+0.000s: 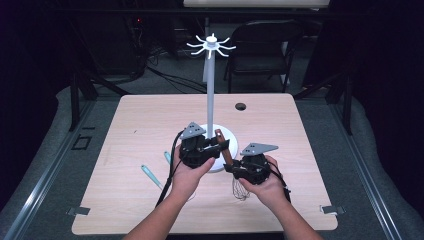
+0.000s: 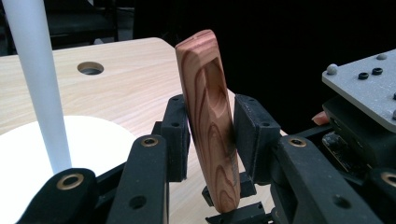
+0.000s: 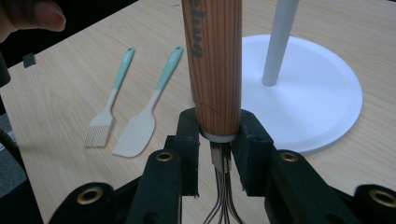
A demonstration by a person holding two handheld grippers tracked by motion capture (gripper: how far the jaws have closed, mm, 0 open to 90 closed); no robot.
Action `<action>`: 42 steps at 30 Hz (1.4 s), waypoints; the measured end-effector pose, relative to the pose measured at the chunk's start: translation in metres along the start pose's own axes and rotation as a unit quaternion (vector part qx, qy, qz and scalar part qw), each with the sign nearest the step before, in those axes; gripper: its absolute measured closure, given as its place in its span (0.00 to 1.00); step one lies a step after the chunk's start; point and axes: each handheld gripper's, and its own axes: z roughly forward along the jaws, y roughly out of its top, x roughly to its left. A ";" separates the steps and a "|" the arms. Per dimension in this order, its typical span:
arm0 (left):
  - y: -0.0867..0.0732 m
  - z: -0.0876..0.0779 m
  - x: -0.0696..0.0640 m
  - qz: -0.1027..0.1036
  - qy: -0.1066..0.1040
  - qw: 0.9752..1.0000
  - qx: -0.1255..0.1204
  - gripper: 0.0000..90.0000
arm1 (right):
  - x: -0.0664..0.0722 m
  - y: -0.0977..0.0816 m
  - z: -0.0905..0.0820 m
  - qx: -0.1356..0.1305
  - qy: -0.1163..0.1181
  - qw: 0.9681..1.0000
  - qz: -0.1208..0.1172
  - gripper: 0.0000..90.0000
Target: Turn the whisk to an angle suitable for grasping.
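Dark surroundings w/ a black folding chair (image 1: 262,47) are being seen behind the pale wood-grain tabletop (image 1: 150,120). On it, a white hook stand w/ round base and tall pole (image 1: 210,100) is being kept upright near centre.

A whisk w/ reddish-brown wooden handle and wire loops (image 3: 215,60) is being held between both tools, in front of the stand's base, handle tilted upward, wires hanging below the right tool in the high view. The left gripper (image 2: 211,135) is being clenched on the handle's upper part; pads are being pressed on both sides in the left gripper view. The right gripper (image 3: 217,140) is being clamped at the handle's lower end, by the metal collar, wires passing down between the jaws.

A mint-handled pastry brush (image 3: 108,100) and a mint-handled cream spatula (image 3: 147,112) are being left flat side by side on the table, left of the base, apart from the grippers.
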 end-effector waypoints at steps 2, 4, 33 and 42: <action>-0.002 0.000 -0.001 -0.005 -0.001 1.000 0.001 0.72 | 0.002 0.001 0.000 -0.004 -0.005 1.000 -0.001 0.81; -0.004 0.001 -0.002 -0.008 0.001 1.000 0.004 0.71 | 0.004 0.002 0.000 -0.006 -0.009 1.000 -0.003 0.82; -0.025 0.012 -0.005 -0.020 0.009 1.000 0.011 0.76 | 0.012 0.006 0.006 -0.030 -0.012 0.999 0.013 0.81; -0.019 0.006 -0.005 -0.004 0.009 1.000 0.020 0.77 | 0.009 0.001 -0.013 -0.044 -0.007 0.999 0.012 0.74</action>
